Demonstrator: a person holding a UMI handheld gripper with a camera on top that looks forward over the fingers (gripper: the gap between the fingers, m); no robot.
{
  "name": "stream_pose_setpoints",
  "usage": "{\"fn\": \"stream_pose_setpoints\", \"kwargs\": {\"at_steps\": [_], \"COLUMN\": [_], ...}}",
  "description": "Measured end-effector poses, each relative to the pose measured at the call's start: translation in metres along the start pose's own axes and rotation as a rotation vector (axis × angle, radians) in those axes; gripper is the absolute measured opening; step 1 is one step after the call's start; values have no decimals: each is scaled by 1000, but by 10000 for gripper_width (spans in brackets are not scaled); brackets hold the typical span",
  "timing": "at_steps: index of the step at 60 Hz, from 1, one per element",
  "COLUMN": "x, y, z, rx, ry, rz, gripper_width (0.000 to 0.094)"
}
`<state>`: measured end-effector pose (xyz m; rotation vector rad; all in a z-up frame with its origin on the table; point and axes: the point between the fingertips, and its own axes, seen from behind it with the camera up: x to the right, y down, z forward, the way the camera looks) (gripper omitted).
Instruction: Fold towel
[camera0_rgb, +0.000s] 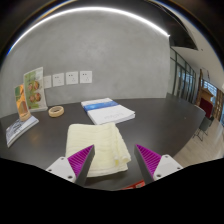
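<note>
The tongs (115, 163) have two white fingers (62, 168), each shaped as a wedge narrowing to a point. A magenta pad (81, 157) with fine ribbing covers the inner face of each finger.

Gripper (115, 160) fingers apart over dark table (160, 115), cream towel (98, 146) folded between and just ahead of them; beyond, white stack (107, 111), tape roll (56, 111), leaflets (26, 104), wall sockets (71, 78)
</note>
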<state>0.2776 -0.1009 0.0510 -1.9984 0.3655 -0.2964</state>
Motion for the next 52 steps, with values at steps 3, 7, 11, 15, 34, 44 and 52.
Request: {"fn": "stream_pose_setpoints", "kwargs": {"at_steps": [3,7,11,15,34,44,52], "x": [-6,-19,-42,-78,-250,-279,-271], "y": [3,4,8,13,78,92,100], "z": [-25,-62,-99,-141,-299,-337,-332], "rx": [3,20,41,63,87,83,62], "ry": [-8,-16,-42,-94,-348,-396,-373], "rz": [3,0,-1,-8,-161,-203,-200], "gripper_width": [819,810,806,806,806,801,797]}}
